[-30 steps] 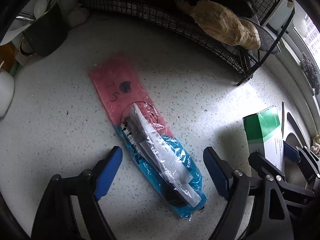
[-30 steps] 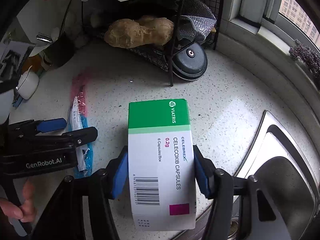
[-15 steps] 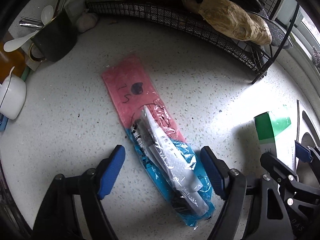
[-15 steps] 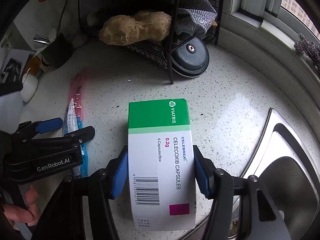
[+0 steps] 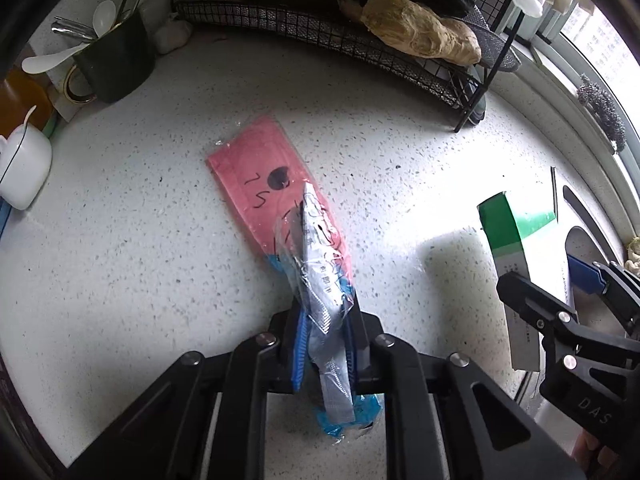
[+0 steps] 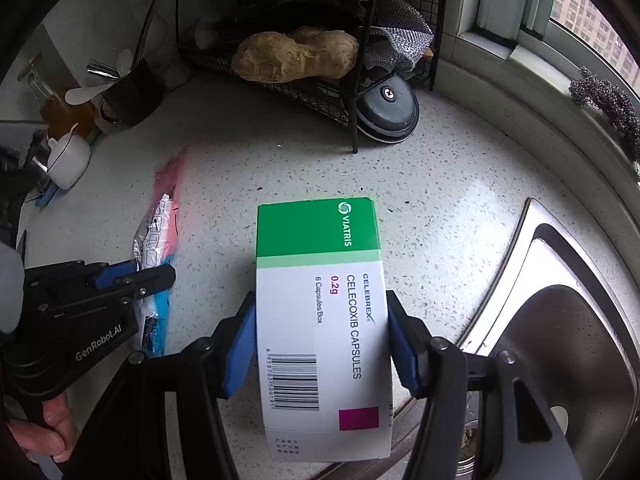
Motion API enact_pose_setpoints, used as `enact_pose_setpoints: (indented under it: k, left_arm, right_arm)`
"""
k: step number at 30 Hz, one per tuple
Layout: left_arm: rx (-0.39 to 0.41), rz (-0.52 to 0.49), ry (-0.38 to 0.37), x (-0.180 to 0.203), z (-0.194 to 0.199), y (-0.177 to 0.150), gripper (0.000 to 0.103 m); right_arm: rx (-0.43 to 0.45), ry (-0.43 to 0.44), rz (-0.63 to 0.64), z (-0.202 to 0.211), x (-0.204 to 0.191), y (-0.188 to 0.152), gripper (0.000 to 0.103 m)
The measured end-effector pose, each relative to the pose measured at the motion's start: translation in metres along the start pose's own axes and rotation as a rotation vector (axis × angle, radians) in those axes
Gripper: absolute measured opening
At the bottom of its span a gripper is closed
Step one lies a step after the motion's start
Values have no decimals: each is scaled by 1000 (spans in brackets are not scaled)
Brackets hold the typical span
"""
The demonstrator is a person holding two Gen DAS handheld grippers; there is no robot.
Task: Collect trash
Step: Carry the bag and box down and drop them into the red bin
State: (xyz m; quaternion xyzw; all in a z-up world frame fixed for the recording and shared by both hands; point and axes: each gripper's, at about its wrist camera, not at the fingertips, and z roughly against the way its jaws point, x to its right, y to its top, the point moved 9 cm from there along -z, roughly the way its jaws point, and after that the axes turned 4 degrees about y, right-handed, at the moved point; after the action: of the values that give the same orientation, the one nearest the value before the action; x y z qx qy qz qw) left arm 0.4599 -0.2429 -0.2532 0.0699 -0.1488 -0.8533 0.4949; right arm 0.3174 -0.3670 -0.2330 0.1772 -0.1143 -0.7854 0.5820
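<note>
A long pink and blue plastic wrapper [image 5: 264, 184] with a crumpled clear and grey packet on it lies on the speckled counter [image 5: 120, 280]. My left gripper [image 5: 326, 332] is shut on the wrapper near its blue end, pinching the packet upright between the blue pads. The wrapper also shows in the right wrist view [image 6: 160, 236], with the left gripper [image 6: 132, 276] on it. My right gripper [image 6: 320, 340] is shut on a white and green medicine box [image 6: 320, 300], held above the counter. The box also shows in the left wrist view [image 5: 516, 248].
A black wire rack [image 5: 360, 36] holding a ginger root [image 6: 296, 56] stands at the back. A dark utensil cup [image 5: 116, 64] and a white pot [image 5: 22, 168] stand at the left. A steel sink [image 6: 560, 340] lies at the right, below a window ledge.
My left gripper was open around the wrapper; it has closed on it and pinched the packet up. The right gripper still holds the box, barely moved.
</note>
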Motion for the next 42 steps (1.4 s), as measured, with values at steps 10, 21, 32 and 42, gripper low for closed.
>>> enact_pose_setpoints:
  k: [10, 21, 32, 42]
  left_arm:
    - [108, 29, -55, -5, 96, -58, 14]
    - [210, 58, -21, -54, 182, -144, 14]
    - [216, 138, 21, -80, 228, -255, 14]
    - [194, 204, 50, -103, 254, -367, 14]
  right_arm:
    - [104, -15, 67, 57, -45, -21, 57]
    - [168, 37, 130, 103, -111, -74, 57]
    - [161, 100, 211, 126, -174, -150, 57]
    - [134, 144, 282, 140, -225, -235, 57]
